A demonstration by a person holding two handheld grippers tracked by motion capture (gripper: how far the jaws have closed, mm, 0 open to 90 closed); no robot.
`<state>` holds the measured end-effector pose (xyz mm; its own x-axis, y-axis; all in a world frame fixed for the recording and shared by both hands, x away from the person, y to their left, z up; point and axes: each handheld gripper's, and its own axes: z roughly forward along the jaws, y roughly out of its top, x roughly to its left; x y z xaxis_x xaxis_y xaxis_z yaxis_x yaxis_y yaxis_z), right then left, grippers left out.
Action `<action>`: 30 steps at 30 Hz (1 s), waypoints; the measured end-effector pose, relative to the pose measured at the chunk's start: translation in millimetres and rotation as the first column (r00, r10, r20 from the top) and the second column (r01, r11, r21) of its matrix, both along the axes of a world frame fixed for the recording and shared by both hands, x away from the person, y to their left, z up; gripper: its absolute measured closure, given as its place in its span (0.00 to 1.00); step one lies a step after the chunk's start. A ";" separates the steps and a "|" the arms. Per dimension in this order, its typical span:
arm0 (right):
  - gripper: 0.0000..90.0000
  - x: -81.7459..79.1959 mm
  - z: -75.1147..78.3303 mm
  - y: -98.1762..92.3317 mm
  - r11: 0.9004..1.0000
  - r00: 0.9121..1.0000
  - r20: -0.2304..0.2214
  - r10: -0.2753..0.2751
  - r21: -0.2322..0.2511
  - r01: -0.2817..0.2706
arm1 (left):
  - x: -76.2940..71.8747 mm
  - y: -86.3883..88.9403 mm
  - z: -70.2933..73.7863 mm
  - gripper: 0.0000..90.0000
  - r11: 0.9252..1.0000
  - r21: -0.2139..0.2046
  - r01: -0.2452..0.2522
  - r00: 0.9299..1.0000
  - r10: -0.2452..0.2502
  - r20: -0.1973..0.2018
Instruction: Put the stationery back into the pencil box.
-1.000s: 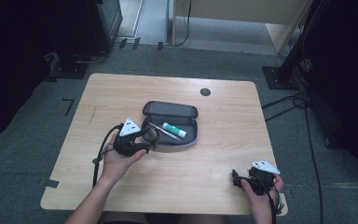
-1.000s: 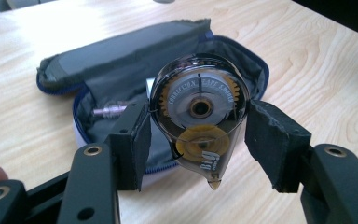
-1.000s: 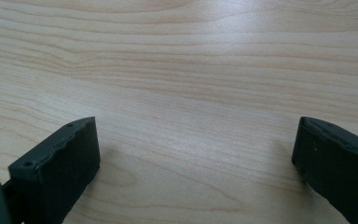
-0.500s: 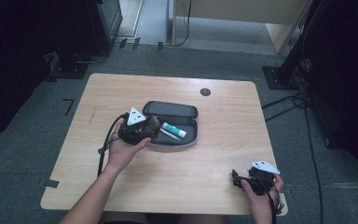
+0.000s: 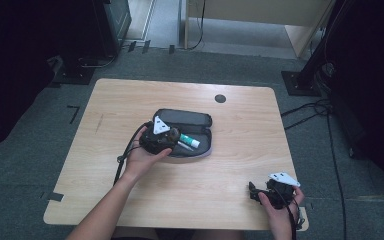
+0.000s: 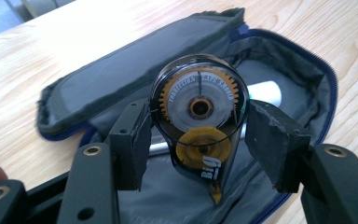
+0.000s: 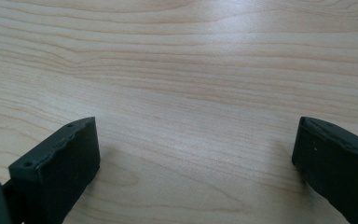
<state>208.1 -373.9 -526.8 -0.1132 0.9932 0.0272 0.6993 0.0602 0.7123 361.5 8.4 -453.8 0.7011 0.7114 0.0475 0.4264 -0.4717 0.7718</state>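
A light wooden desk (image 5: pixel 240 150) with rounded corners stands on grey carpet (image 5: pixel 40 165). A round dark cable hole (image 5: pixel 220 98) sits near its far edge. Black stand bases (image 5: pixel 80 75) rest on the floor beyond the far left corner, and cables (image 5: pixel 310 107) trail across the carpet at the right
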 end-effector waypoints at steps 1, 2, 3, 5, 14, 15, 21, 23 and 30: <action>0.00 0.0 0.0 0.0 1.000 1.000 0.000 0.000 0.000 0.000 | 0.5 -3.1 -0.7 0.47 1.000 0.004 0.004 1.000 -0.004 -0.002; 0.00 0.0 0.0 -0.1 1.000 1.000 0.000 0.000 0.001 0.000 | 1.1 -4.7 -1.1 0.47 1.000 0.016 0.011 1.000 -0.011 -0.004; 0.00 0.0 0.0 -0.1 1.000 1.000 0.000 0.000 0.001 0.000 | 1.8 -7.7 -2.8 0.47 1.000 0.018 0.009 1.000 -0.009 -0.006; 0.00 0.0 0.0 -0.1 1.000 1.000 0.000 0.000 0.001 0.000 | 3.9 -11.5 -5.9 0.57 1.000 0.019 0.012 1.000 -0.012 -0.023; 0.00 0.0 0.0 -0.2 1.000 1.000 0.000 0.002 0.002 -0.002 | 5.8 -19.6 -12.3 0.58 1.000 0.015 0.018 0.999 -0.017 -0.052; 0.00 -0.1 0.0 -0.1 1.000 1.000 0.000 0.002 0.002 -0.002 | 5.6 -19.2 -11.7 0.59 1.000 0.015 0.018 0.998 -0.017 -0.053; 0.00 0.0 0.0 -0.1 1.000 1.000 0.000 0.002 0.002 -0.002 | 3.6 -11.3 -8.2 0.60 0.999 -0.037 0.004 0.997 -0.006 -0.071; 0.00 0.0 0.0 -0.1 1.000 1.000 0.000 0.002 0.002 -0.002 | 2.5 -5.0 -7.0 0.59 0.998 -0.059 -0.004 0.997 -0.001 -0.076; 0.00 0.1 0.0 -0.1 1.000 1.000 0.002 0.003 -0.001 -0.003 | -4.6 21.2 -4.6 0.42 0.994 -0.097 -0.049 0.994 0.039 -0.106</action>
<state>208.2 -374.1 -526.8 -0.1157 0.9929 0.0262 0.6980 0.0626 0.7133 356.9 29.6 -458.4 0.6665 0.7392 -0.0965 0.5251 -0.3736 0.7647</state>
